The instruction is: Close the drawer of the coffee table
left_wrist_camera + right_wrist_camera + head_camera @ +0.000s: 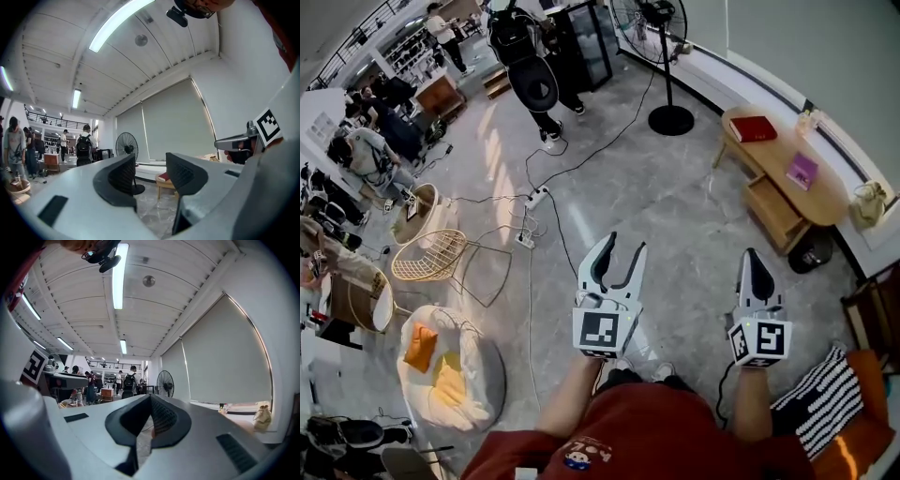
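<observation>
Your left gripper (623, 244) is spread and empty; your right gripper (753, 253) is pressed together. The drawer (776, 214) looks rigid and easy-sliding: push its flat front.

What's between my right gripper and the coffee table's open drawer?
Only bare grey marble floor, as the head view shows, between the right gripper and the light wooden coffee table's open drawer.

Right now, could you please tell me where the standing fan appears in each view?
Head view: standing fan at the top edge, right of centre.
Left gripper view: just left of centre.
Right gripper view: just right of centre.
Shared landmark: person with backpack, left of it.
</observation>
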`<act>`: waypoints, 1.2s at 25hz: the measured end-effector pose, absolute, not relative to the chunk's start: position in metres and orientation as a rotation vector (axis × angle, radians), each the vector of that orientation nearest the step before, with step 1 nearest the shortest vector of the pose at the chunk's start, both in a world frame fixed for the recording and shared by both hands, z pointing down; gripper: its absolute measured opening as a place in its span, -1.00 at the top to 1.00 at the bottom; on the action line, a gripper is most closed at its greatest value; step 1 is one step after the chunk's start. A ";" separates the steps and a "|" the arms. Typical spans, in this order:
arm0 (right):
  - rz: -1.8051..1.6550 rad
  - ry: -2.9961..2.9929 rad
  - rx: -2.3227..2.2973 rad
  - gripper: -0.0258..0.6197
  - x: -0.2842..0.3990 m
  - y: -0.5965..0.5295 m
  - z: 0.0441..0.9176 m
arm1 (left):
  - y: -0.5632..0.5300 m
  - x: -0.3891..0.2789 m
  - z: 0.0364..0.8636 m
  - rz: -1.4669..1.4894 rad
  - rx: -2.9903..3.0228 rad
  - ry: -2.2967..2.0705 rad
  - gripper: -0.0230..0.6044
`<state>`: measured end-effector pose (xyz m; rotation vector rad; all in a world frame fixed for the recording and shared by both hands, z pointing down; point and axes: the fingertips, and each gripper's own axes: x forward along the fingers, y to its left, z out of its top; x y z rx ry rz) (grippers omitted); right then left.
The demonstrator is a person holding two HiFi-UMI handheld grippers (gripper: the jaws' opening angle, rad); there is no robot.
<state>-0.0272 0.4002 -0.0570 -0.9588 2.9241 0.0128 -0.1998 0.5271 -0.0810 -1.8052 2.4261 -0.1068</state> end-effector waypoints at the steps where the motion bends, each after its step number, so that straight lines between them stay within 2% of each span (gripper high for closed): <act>1: 0.013 2.919 -0.972 0.93 -0.022 0.398 -0.057 | 0.524 -0.197 -0.080 -0.105 -1.812 2.422 0.32; 15: 0.032 2.902 -1.099 0.93 0.030 0.370 -0.045 | 0.473 -0.152 -0.069 -0.151 -1.934 2.306 0.32; 30: 0.046 2.843 -1.373 0.93 0.049 0.294 -0.028 | 0.365 -0.149 -0.044 -0.125 -2.156 2.157 0.32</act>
